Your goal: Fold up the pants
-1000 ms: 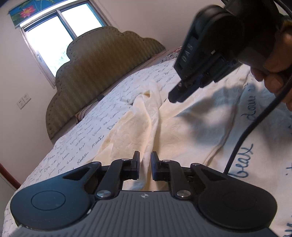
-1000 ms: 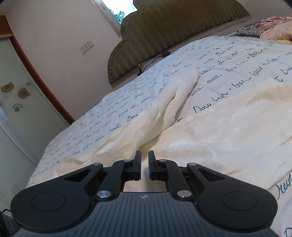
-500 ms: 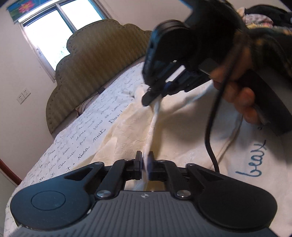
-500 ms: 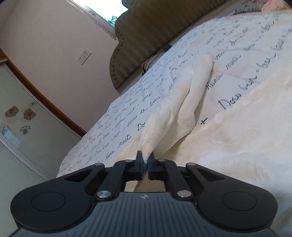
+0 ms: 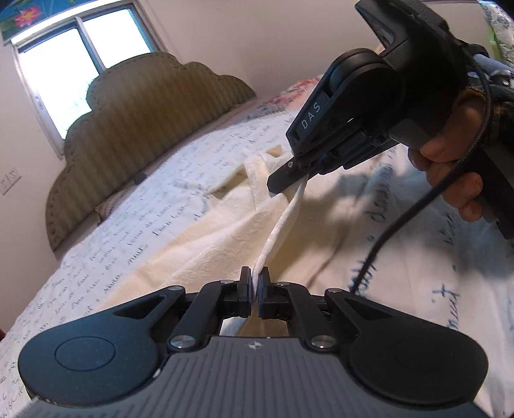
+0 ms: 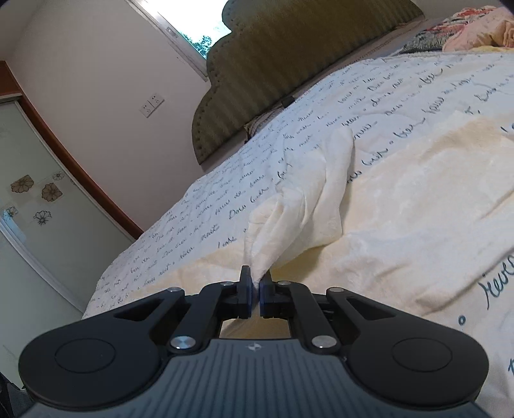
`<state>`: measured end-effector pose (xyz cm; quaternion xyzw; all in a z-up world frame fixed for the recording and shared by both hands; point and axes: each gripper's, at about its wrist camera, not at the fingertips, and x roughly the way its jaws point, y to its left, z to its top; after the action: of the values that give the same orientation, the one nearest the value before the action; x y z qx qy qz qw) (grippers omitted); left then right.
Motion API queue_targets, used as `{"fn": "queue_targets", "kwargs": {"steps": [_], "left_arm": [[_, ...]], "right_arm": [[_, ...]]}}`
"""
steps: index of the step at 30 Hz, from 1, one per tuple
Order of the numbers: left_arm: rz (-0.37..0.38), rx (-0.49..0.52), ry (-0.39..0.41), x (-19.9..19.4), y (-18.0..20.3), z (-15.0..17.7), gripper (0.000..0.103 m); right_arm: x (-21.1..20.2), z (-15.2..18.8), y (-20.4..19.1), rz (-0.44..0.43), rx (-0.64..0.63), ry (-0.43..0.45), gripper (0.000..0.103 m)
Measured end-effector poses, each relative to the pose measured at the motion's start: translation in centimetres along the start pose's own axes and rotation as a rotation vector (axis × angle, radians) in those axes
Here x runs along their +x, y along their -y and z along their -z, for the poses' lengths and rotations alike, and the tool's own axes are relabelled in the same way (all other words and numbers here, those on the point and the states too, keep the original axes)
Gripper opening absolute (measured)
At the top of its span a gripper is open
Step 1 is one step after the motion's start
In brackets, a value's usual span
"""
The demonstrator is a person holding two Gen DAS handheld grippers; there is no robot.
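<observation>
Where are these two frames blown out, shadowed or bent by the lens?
Left wrist view: window blown out to white; the right gripper and hand throw a dark shadow over the sheet; headboard bows with fisheye curve. Right wrist view: window clipped at the top; pants evenly lit; door frame curves.
</observation>
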<state>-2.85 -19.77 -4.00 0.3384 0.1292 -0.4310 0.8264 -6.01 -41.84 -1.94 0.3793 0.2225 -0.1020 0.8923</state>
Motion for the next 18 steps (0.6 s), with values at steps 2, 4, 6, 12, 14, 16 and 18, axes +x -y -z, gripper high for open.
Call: {"fn": "queue_targets", "kwargs": {"steps": [2,4,6,12,14,16,18], "left_arm": [[0.016,0.023,-0.006,0.1,0.4,0.4,0.007],[0.015,0.048,-0.004,0.2,0.8,0.8,0.006],[0.017,0.059,-0.005,0.5,0.9,1.1,0.006],[0.027,0.09,0.004,0.8,1.4,1.9,0.003],[0.04,0.089,0.006,1.0,1.6,2.3,0.004],[0.065,0.058,0.008,1.2,1.0,2.5,0.009],[0.09,0.025,0.015,1.4,0.4,2.7,0.008]], "right_arm": [[0.1,0.5,1.1,0.005,0.032,-0.015,0.005],[0.2,0.8,1.7,0.01,0.054,-0.027,0.007],[0.2,0.8,2.1,0.011,0.069,-0.028,0.009],[-0.5,0.8,2.1,0.048,0.059,0.009,0.009],[-0.9,1.0,2.1,0.075,0.041,0.004,0.009],[-1.1,1.2,2.1,0.109,0.007,-0.033,0.009],[-1.6,1.2,1.8,0.127,-0.025,-0.051,0.01]]}}
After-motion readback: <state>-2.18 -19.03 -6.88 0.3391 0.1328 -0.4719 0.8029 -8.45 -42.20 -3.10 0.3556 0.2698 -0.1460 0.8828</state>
